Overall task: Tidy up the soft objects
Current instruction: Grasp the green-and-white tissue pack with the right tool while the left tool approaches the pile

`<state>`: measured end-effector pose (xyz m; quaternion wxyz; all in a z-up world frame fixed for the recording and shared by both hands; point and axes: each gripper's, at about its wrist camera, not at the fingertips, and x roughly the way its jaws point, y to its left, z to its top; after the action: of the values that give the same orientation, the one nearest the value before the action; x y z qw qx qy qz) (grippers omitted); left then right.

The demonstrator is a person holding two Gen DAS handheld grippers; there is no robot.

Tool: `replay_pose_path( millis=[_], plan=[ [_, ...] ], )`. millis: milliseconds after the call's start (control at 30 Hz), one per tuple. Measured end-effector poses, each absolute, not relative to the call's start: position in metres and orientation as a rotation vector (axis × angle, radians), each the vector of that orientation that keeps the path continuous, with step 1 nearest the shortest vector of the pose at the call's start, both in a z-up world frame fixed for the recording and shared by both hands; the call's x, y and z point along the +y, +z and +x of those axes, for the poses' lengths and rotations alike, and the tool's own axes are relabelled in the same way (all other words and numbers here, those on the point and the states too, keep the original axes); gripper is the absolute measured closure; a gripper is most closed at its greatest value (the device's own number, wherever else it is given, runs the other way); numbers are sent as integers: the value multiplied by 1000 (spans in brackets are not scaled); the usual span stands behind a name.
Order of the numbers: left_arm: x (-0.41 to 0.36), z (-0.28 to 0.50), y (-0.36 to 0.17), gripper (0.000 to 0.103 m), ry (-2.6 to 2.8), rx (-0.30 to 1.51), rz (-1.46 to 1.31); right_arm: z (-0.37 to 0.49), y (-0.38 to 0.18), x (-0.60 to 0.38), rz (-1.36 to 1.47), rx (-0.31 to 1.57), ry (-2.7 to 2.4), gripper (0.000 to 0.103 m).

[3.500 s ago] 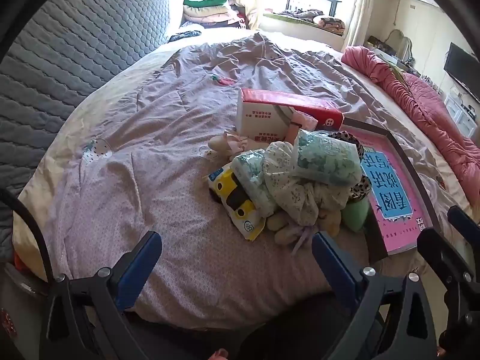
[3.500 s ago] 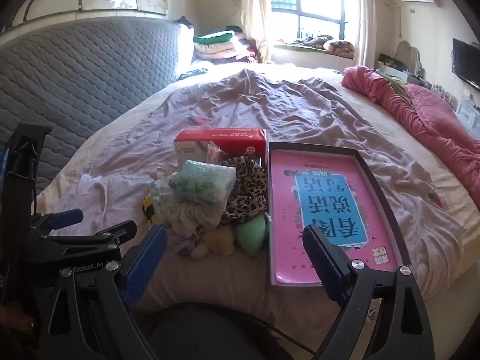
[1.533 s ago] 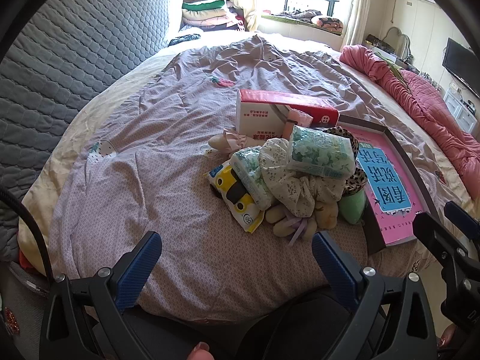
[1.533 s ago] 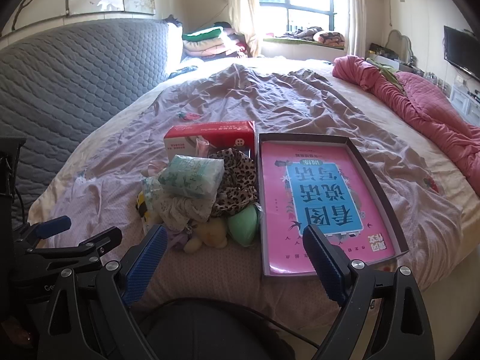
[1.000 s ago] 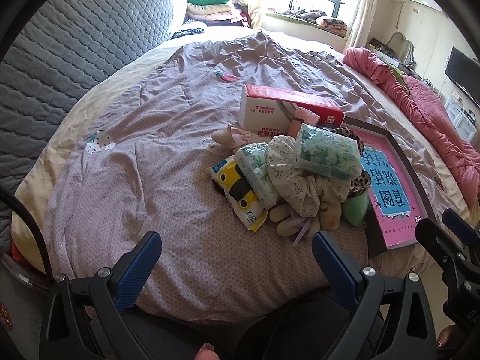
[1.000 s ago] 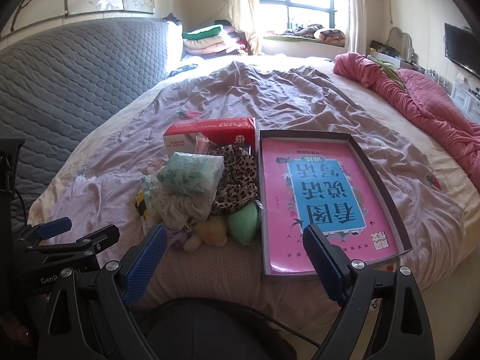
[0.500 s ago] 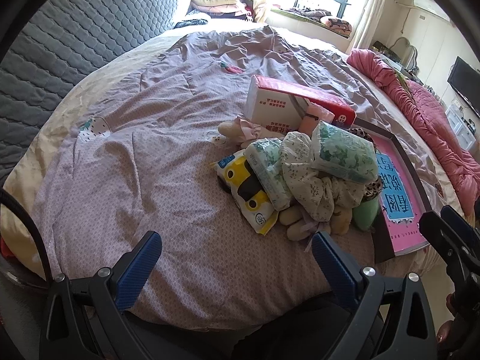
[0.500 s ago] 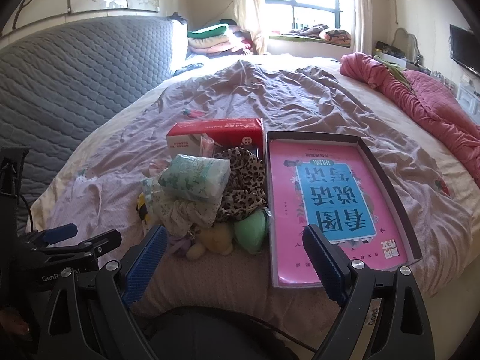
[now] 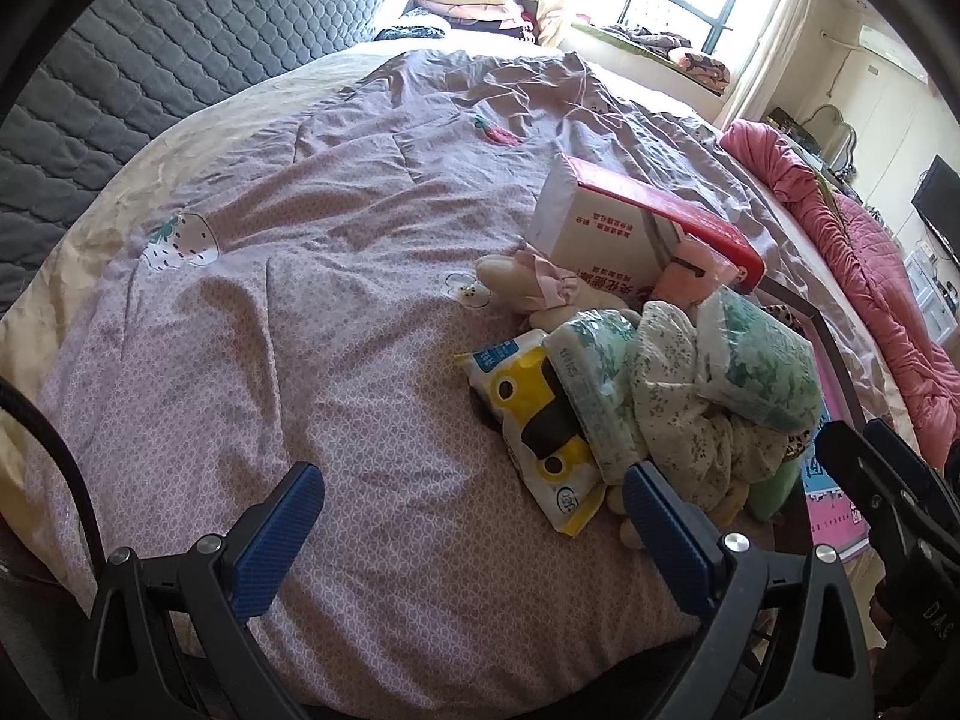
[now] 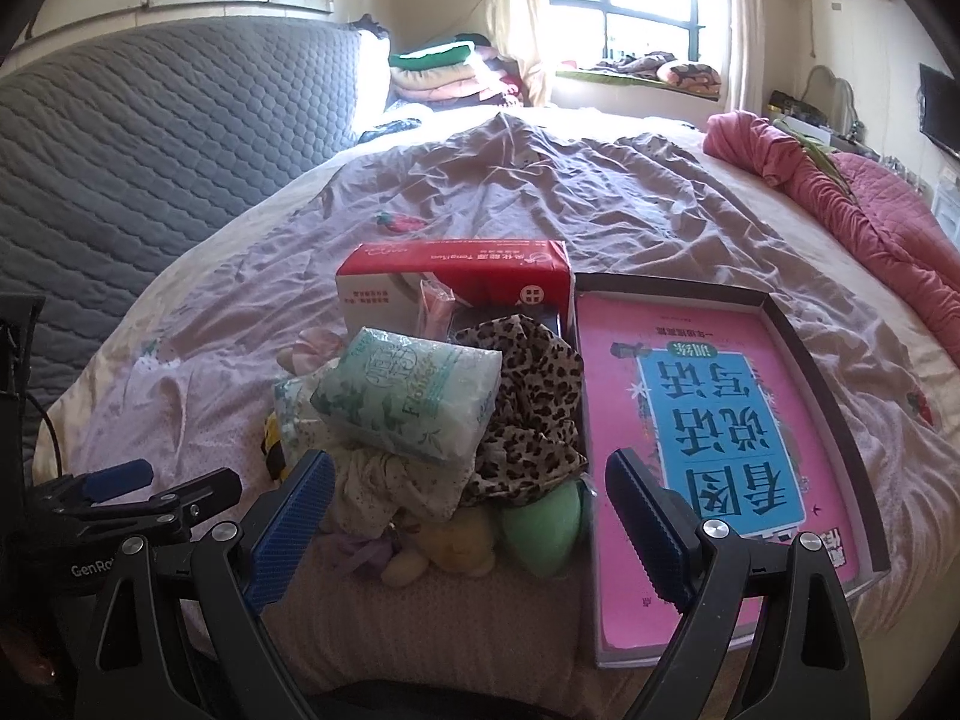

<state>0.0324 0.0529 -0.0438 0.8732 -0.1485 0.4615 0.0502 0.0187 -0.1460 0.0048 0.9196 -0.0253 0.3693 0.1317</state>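
Note:
A pile of soft things lies on the bed: a green-white tissue pack (image 10: 414, 399) on top, a leopard-print cloth (image 10: 528, 396), a floral cloth (image 9: 678, 396), a yellow wipes pack (image 9: 534, 420), a green sponge (image 10: 543, 531) and a small plush toy (image 10: 444, 549). A red-white tissue box (image 10: 456, 279) stands behind the pile. A dark tray with a pink-blue liner (image 10: 708, 420) lies to its right. My left gripper (image 9: 468, 522) is open and empty, left of the pile. My right gripper (image 10: 471, 510) is open and empty, just before the pile.
The mauve quilt (image 9: 300, 240) covers the bed. A grey quilted headboard (image 10: 150, 138) runs along the left. A pink blanket (image 10: 840, 198) is bunched at the right. Folded bedding (image 10: 438, 72) is stacked by the window.
Both grippers have moved forward toward the pile, which looks larger now. Both stay open. Nothing on the bed has moved.

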Motion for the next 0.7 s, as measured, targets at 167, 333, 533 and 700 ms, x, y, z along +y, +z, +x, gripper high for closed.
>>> replay_pose_path(
  millis=[167, 333, 533, 700],
  plan=[
    [59, 35, -46, 4, 116, 951, -303, 38, 0, -137, -26, 765, 250, 11],
    [63, 37, -48, 4, 110, 945, -314, 49, 0, -130, 29, 773, 241, 11],
    [68, 38, -48, 4, 107, 937, -327, 57, -2, -115, 31, 789, 234, 11],
    [72, 39, -48, 4, 104, 930, -342, 64, -16, -102, -12, 825, 211, 11]
  ],
)
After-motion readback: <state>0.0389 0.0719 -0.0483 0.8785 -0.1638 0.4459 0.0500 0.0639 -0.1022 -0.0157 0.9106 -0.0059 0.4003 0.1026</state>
